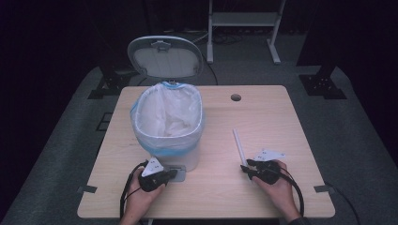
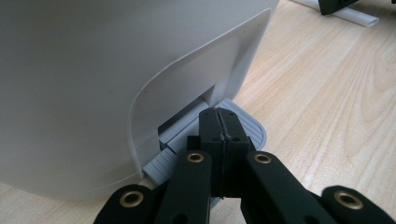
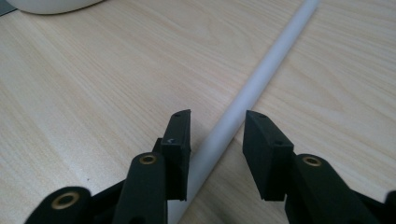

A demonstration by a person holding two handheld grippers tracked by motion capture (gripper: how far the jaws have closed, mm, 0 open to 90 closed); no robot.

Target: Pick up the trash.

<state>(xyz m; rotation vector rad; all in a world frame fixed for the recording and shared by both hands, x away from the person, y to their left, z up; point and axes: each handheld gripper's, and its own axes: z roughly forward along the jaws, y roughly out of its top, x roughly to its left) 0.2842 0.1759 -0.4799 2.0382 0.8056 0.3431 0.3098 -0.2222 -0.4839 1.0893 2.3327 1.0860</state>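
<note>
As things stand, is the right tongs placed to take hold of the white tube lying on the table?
Probably yes. The right tongs straddles the near end of the white tube, jaws apart on either side with gaps, and nothing lies between them on the table.

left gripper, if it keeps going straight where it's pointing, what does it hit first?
Probably the bin's front wall just above the pedal. The left gripper, fingers shut, sits over that pedal with the white wall right ahead; depth looks short.

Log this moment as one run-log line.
left gripper: shut, pressing grey pedal of white lined bin | right gripper: jaws open astride white plastic tube | tube on table
</note>
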